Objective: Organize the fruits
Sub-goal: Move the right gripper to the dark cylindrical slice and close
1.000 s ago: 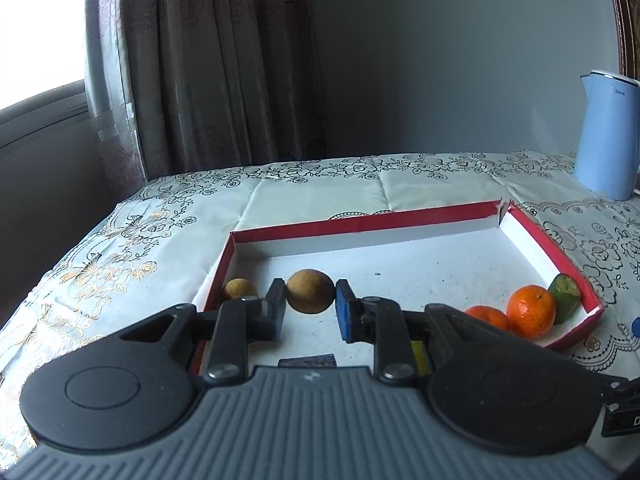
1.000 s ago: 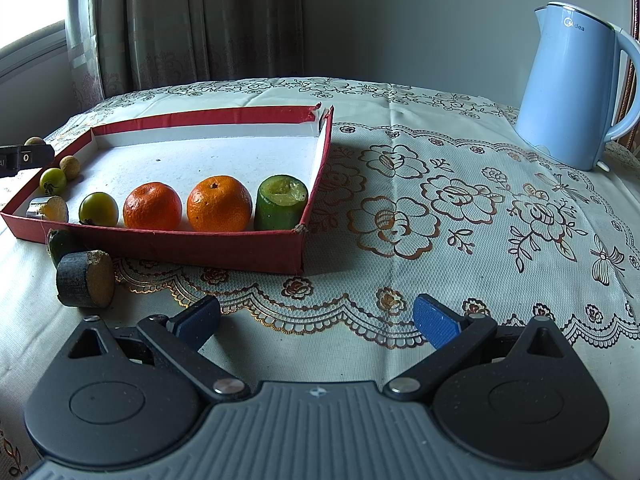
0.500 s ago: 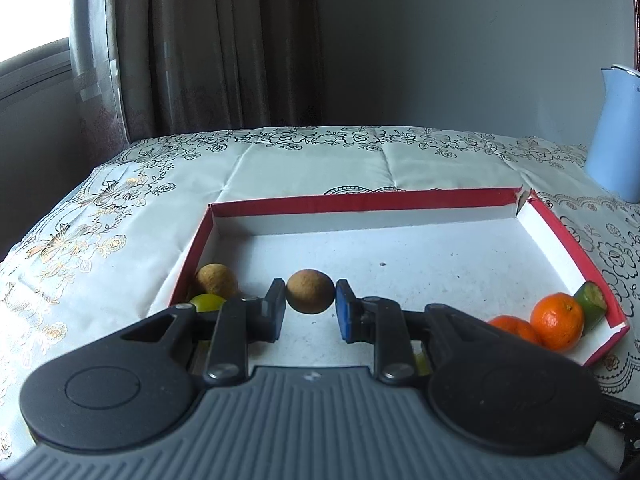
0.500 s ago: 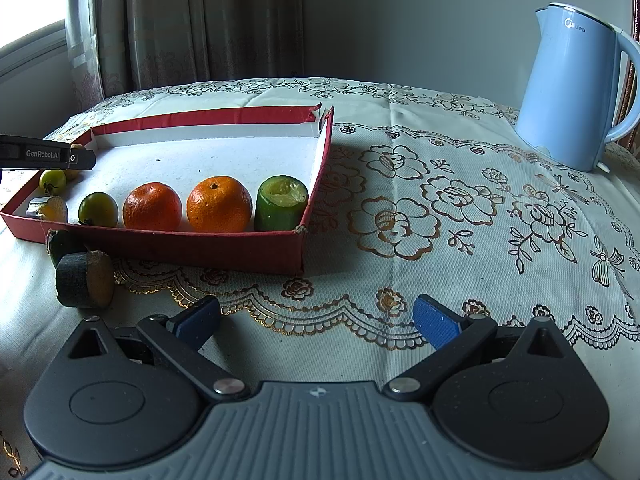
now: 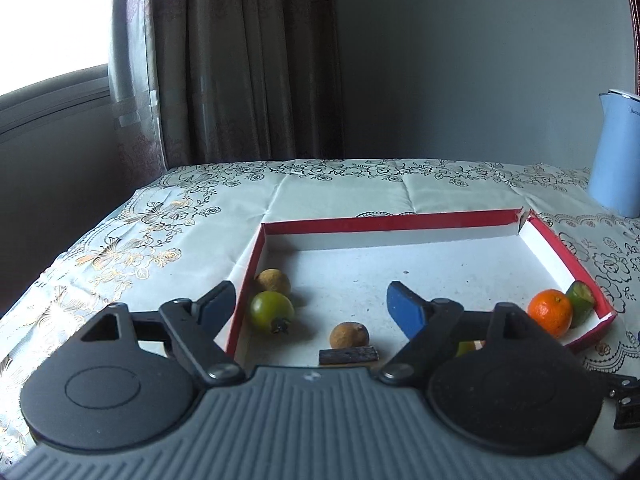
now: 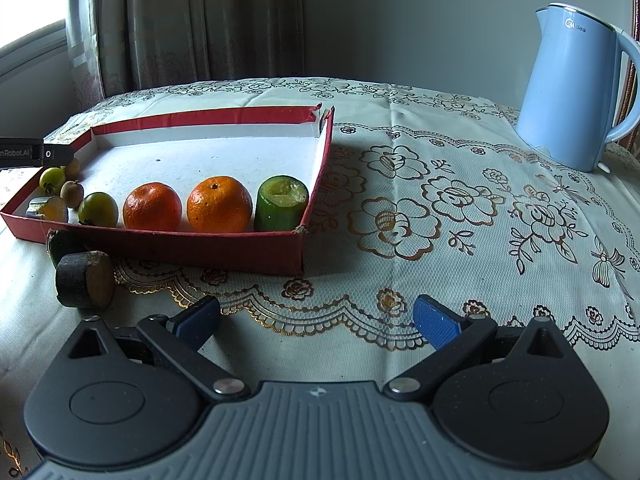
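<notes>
My left tongs [image 5: 308, 308], jaws just sprung wide, release the small brown round fruit [image 5: 349, 335] into the red-rimmed cardboard tray [image 5: 384, 222]; my right tongs [image 6: 316, 320] wait open, probably for the dark cut piece [image 6: 84, 280] outside.

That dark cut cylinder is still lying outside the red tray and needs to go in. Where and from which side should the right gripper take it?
Grip the dark cylinder piece across its curved sides, coming from above. It lies on its side on the tablecloth, pale cut face toward the open right gripper, close to the red tray, so a level approach looks cramped.
</notes>
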Demonstrator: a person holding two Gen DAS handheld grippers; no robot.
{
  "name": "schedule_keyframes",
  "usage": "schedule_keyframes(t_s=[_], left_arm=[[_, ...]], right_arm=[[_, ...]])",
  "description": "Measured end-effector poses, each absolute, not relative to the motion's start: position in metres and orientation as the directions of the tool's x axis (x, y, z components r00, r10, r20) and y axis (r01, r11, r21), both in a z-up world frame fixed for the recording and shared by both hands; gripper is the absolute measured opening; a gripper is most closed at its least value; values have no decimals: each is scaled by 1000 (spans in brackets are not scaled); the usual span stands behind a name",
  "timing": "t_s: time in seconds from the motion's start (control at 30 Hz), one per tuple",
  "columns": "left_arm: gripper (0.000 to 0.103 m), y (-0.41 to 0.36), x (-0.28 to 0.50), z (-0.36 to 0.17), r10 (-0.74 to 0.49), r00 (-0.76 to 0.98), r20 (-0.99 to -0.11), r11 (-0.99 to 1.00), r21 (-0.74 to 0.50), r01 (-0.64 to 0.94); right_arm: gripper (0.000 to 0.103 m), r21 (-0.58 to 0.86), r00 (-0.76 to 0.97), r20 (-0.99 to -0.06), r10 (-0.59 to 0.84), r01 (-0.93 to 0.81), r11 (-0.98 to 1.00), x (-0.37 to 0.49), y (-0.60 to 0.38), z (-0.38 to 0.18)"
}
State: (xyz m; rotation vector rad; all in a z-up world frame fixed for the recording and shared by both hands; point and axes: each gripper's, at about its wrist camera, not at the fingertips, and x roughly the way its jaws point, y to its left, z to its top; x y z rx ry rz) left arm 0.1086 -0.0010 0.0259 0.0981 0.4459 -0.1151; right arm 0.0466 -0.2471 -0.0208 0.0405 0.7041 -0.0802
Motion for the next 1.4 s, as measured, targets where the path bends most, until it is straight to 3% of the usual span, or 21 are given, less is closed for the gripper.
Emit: schedule_keyframes(t_s=[0.27, 0.8, 0.97, 1.17, 1.4], left_arm=[[103, 16, 56, 6, -53, 880, -472, 991, 85, 106], [103, 23, 61, -25, -13, 813, -582, 995, 77, 71], [103, 30, 65, -27, -35, 789, -613, 998, 26, 65], [103, 31, 64, -28, -36, 787, -616, 998, 17, 59], [103, 32, 64, -27, -37, 789, -614, 998, 10, 54]], right_arm=[[103, 11, 759, -648, -59, 87, 996, 46, -247, -21], [103, 66, 783, -621, -28, 88, 994, 39, -253, -18], [103, 13, 818, -573, -52, 72, 997, 31, -244, -13], [103, 78, 857, -511, 67, -32, 996, 18, -224, -4], [103, 55, 860, -494, 124, -112, 992, 12, -190, 3]])
